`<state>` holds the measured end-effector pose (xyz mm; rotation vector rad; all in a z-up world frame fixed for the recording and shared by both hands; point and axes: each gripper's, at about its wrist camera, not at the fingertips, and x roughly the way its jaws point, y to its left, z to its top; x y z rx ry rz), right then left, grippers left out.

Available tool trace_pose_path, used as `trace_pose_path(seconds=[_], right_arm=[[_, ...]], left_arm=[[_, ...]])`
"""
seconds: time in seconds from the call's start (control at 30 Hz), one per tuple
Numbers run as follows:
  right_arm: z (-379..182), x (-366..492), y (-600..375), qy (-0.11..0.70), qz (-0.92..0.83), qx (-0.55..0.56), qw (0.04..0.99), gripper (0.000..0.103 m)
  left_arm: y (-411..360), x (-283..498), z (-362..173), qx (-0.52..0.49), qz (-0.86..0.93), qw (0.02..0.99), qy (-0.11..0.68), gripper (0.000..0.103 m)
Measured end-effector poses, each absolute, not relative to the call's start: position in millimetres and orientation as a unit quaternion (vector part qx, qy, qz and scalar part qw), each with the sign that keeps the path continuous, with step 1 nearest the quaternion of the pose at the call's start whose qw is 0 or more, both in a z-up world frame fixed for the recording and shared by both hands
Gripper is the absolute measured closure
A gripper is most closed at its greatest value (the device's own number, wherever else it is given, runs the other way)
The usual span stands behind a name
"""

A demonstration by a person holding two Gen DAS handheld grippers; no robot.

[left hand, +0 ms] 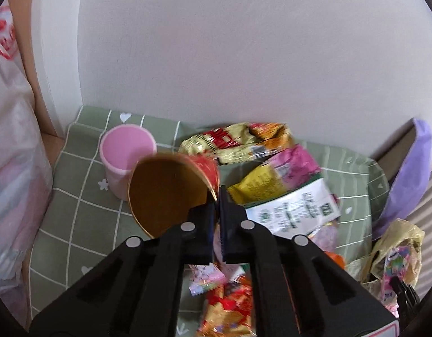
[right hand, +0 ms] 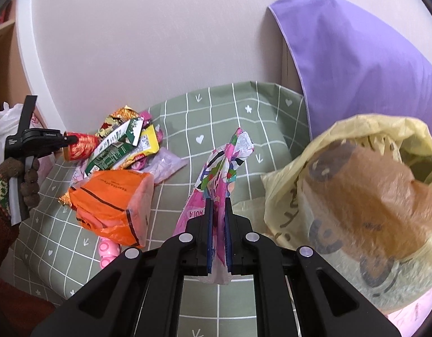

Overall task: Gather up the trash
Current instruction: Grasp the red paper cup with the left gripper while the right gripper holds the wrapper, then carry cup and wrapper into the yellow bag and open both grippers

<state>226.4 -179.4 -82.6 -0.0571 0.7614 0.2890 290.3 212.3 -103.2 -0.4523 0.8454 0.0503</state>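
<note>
A red and gold paper cup [left hand: 165,191] with a brown inside lies tilted on the green checked cloth [left hand: 75,196]. My left gripper [left hand: 217,193] is shut on its rim. The right wrist view shows that gripper [right hand: 71,139] at the far left, held by a gloved hand, with the cup [right hand: 82,146] at its tips. My right gripper [right hand: 218,200] is shut on a pink, colourful snack wrapper [right hand: 224,163] that stands up between its fingers. An open yellow plastic bag [right hand: 356,196] sits just right of it, with something brown inside.
A pink cup [left hand: 126,157] stands behind the paper cup. Several snack wrappers [left hand: 272,174] and an orange packet [right hand: 112,205] lie scattered on the cloth. A purple pillow [right hand: 356,70] leans at the right, a white plastic bag [left hand: 11,140] hangs at the left, and a white wall is behind.
</note>
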Motion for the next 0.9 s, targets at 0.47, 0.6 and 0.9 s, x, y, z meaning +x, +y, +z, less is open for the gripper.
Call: trace_pose_path(seconds=[0.47,0.6,0.9], right_arm=[[-54,229,-175,0.32,0.147,-0.023,0.936,0.094],[-33,215,-188,0.294,0.124,-0.019,0.947,0.094],[26,160,-267,0.233,-0.017,-0.027,0.972,0.094]], left_arm=[[135,259,-6,-0.168,-0.121,0.918,0.338,0.1],[94,262,18,-0.148,-0.195,0.913,0.326,0.1],[-45,283,55,-0.09,-0.413,0.849,0.317,0.1]])
